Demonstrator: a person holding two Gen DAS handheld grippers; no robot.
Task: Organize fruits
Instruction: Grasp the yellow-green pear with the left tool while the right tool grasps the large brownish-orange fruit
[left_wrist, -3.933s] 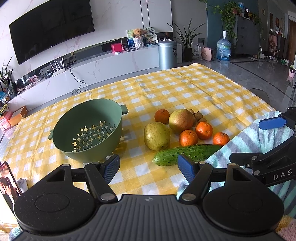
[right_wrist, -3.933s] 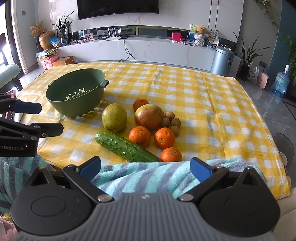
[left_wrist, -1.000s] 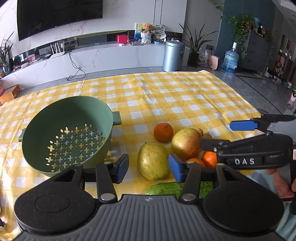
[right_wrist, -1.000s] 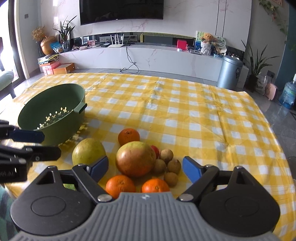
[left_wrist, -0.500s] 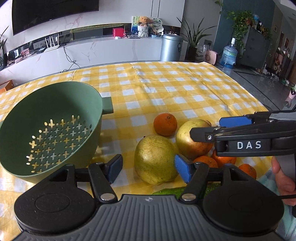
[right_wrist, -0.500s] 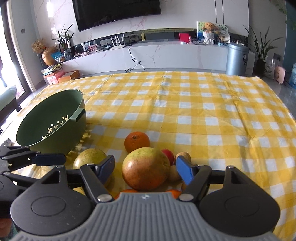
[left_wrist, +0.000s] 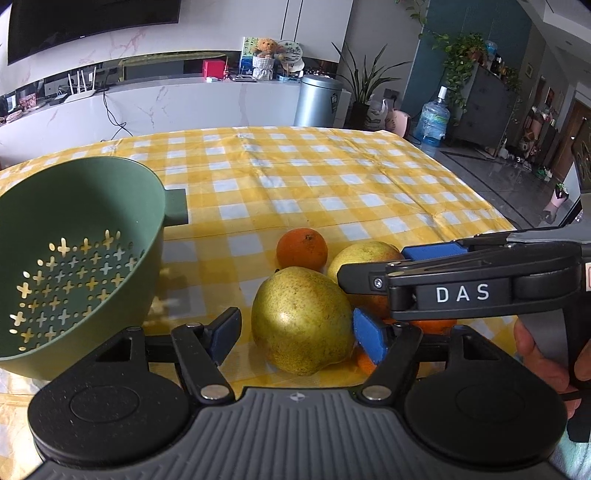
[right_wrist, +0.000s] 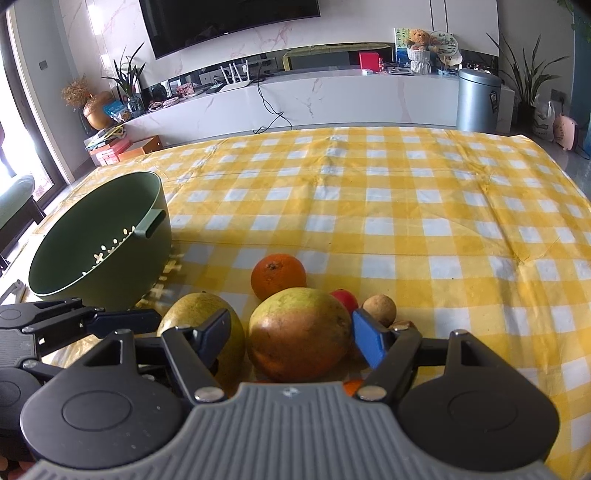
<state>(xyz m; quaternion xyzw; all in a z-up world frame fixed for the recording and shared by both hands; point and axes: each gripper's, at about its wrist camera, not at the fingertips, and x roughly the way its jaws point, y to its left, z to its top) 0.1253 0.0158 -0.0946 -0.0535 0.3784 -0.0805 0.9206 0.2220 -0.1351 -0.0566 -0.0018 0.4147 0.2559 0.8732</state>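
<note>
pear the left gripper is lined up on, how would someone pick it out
Find the green colander on the yellow checked tablecloth. In the fruit cluster beside it, the pear lies nearest the colander, the only yellow-green speckled fruit.

On the tabletop (left_wrist: 332, 192), the colander (left_wrist: 74, 258) is set left of the pear (left_wrist: 301, 319); an orange (left_wrist: 301, 249) is placed behind it.

My left gripper (left_wrist: 295, 334) points steeply down, its jaws opening wide, pads apart. My right gripper (right_wrist: 291, 334) tilts down beside it, jaws spread, neither pad pressing anything. My right hand (left_wrist: 546, 358) wraps its handle, fingers curled round the grip.
</note>
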